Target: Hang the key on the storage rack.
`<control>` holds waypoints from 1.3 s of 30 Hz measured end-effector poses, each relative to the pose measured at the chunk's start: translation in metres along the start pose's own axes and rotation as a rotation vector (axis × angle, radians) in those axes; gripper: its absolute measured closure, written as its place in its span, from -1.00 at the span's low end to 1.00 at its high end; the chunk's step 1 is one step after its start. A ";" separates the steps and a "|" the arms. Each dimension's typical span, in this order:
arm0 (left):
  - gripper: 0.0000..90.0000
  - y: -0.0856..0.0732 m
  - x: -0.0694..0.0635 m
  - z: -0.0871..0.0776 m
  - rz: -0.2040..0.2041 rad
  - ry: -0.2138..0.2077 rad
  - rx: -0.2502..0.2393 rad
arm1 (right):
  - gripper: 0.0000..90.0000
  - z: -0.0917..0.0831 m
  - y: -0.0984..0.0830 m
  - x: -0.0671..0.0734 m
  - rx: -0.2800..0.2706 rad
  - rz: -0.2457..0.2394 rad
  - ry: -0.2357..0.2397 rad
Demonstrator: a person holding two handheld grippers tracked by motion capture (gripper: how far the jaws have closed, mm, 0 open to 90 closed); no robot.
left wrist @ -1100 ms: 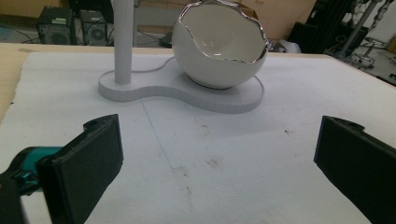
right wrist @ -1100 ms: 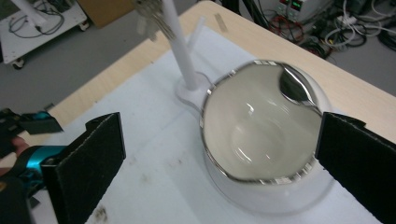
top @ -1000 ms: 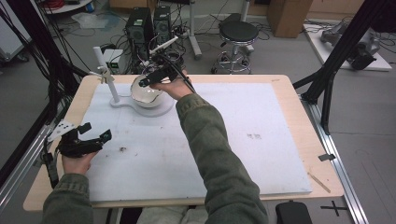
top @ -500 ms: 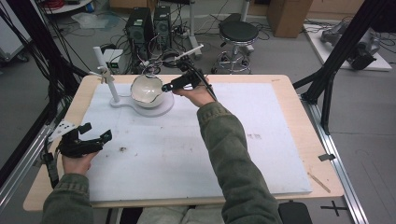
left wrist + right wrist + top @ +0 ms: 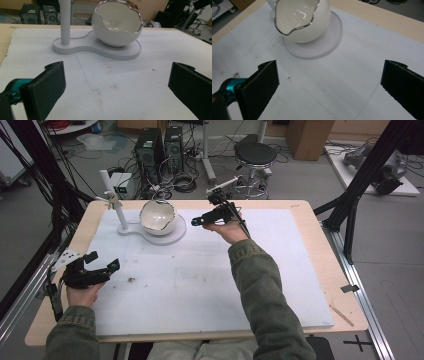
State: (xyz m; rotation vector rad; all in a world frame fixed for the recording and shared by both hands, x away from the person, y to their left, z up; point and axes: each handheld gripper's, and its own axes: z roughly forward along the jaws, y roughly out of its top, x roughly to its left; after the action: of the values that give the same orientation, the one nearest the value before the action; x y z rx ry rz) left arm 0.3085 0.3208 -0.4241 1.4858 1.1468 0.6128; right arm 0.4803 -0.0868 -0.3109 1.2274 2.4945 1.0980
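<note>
The right gripper (image 5: 197, 221) is hovering just right of the eggshell bowl (image 5: 157, 217) on its white stand (image 5: 131, 228), far left, jaws spread wide, empty. The left gripper (image 5: 102, 262) is resting near-left, gaping too.

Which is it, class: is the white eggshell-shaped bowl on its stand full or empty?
Empty. The bowl shows a bare glossy white inside in the right gripper view, and the left gripper view shows the same. It sits tilted on the stand.
</note>
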 end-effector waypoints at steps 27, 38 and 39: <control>-0.96 0.000 -0.002 0.001 0.005 0.004 0.013 | -0.98 -0.042 -0.074 -0.040 -0.044 0.050 -0.026; -0.96 -0.001 -0.003 0.001 0.006 0.003 0.017 | -0.98 -0.049 -0.102 -0.045 -0.046 0.058 -0.029; -0.96 -0.001 -0.003 0.001 0.004 0.004 0.015 | -0.98 -0.050 -0.105 -0.046 -0.051 0.060 -0.031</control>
State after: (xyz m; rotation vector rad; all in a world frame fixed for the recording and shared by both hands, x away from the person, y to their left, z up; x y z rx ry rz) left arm 0.3081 0.3174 -0.4242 1.5007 1.1541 0.6110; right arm 0.4234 -0.1889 -0.3535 1.3033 2.4060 1.1400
